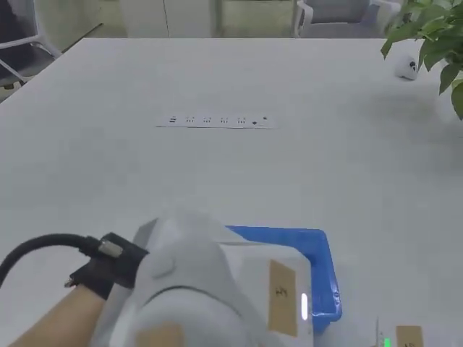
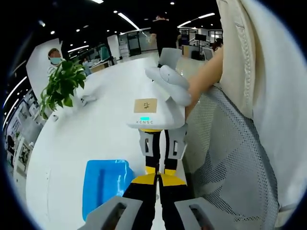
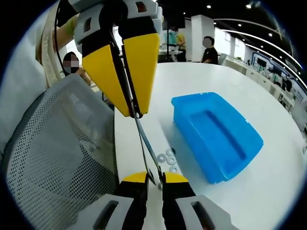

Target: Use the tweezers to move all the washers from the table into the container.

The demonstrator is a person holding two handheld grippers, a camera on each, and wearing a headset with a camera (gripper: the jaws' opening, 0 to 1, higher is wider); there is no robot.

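Note:
My left gripper [image 3: 134,114] comes down from the top of the right gripper view, its yellow jaws shut on a pair of thin metal tweezers [image 3: 146,143]. The tweezers' free end runs down between the jaws of my right gripper [image 3: 154,180], which stand closed around it. Several small washers [image 3: 169,154] lie on the white table just past that end. The blue container [image 3: 216,134] sits beside them, open and with nothing visible inside. In the head view the left gripper [image 1: 217,289], held by a gloved hand, hides part of the container [image 1: 318,253].
A mesh chair back [image 3: 62,143] presses close at the table's near edge. A potted plant [image 1: 434,43] and a small white object [image 1: 406,69] stand at the far right. A socket strip [image 1: 215,121] is set into the table's middle. People stand in the background.

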